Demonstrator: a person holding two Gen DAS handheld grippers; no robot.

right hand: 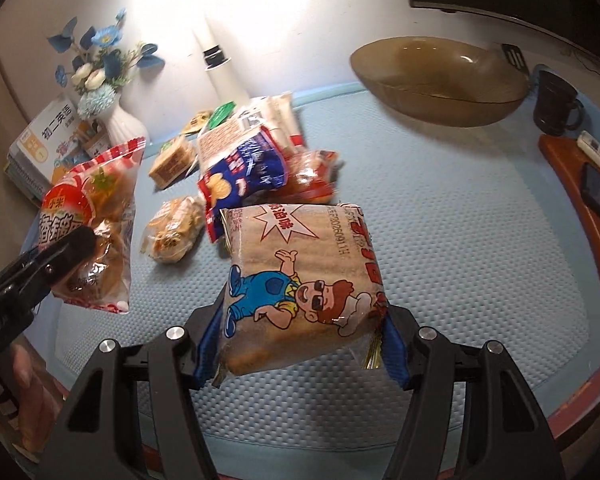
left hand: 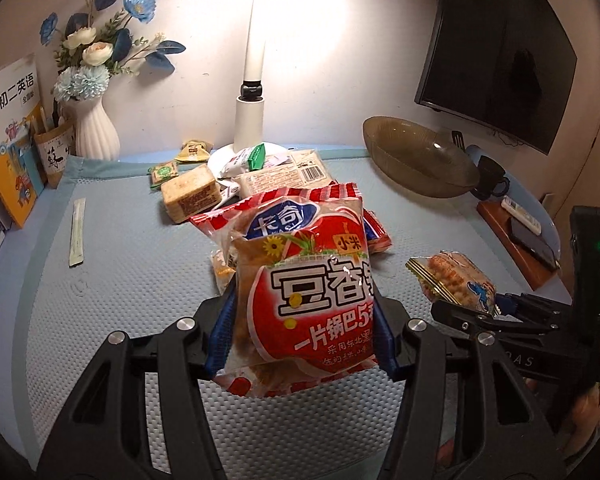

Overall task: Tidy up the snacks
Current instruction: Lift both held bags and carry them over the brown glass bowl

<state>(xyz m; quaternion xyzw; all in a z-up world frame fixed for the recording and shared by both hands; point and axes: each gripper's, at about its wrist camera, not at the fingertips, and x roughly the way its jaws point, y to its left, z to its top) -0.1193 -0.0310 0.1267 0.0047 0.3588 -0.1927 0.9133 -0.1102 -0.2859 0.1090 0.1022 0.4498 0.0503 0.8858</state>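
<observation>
My left gripper [left hand: 304, 332] is shut on a red rice-crust snack bag [left hand: 300, 292], held above the blue mat; the same bag [right hand: 94, 224] shows at the left of the right wrist view. My right gripper [right hand: 296, 344] is shut on a tan cracker packet with a cartoon figure [right hand: 300, 280], also lifted; that packet [left hand: 456, 276] appears at the right of the left wrist view. A pile of snacks [left hand: 260, 176] lies at the back middle of the mat, including a blue bag [right hand: 244, 172] and a clear-wrapped pastry [right hand: 172, 228]. A brown glass bowl [right hand: 436, 80] sits empty at the back right.
A white lamp base [left hand: 249, 120] and a white vase with blue flowers [left hand: 94, 128] stand along the back wall, with books [left hand: 12, 140] at left. A dark mug [right hand: 556, 104], a wooden tray with a remote [right hand: 580, 184] and a wrapped chopstick sleeve [left hand: 77, 232] are also here.
</observation>
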